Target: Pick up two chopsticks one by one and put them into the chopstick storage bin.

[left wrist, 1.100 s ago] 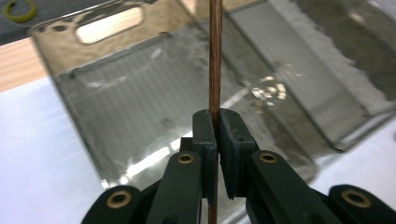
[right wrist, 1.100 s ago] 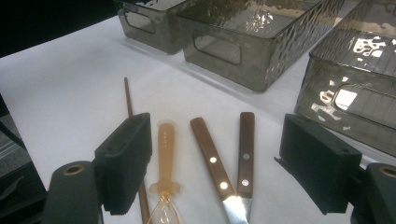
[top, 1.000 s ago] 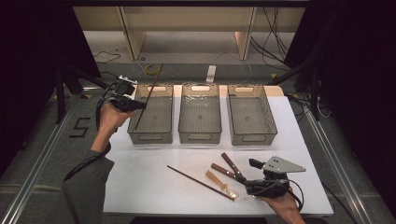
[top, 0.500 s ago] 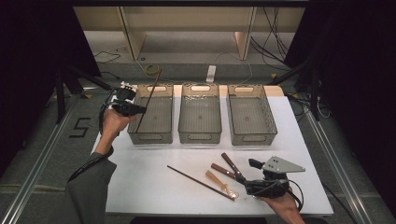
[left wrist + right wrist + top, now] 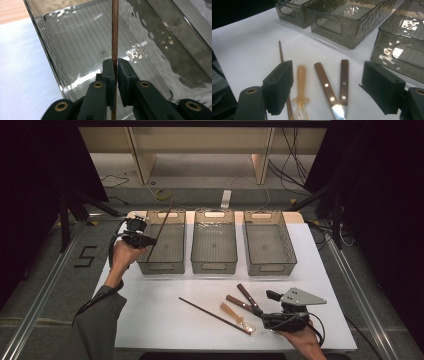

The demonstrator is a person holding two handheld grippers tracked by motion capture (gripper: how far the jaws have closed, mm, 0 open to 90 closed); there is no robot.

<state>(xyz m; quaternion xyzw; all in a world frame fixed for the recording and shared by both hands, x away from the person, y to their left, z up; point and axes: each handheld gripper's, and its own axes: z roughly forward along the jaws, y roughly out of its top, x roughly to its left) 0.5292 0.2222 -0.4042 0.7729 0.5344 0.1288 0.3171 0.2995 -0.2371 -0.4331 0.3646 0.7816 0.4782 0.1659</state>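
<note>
**Operator:** My left gripper (image 5: 142, 239) has just been easing its jaws, chopstick (image 5: 114, 37) between them but barely pinched, over the left bin (image 5: 162, 265) by the bench's far-left corner. It could tip out.

**Observer:** And the right gripper (image 5: 327, 87)?

**Operator:** Released over the knives (image 5: 332, 82). Blade tips are cut off.

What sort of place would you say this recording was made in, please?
Probably a lab or workshop set up for recording, not a kitchen: a white table between metal rails, loose cables on the floor, and three grey bins in a row.
</note>
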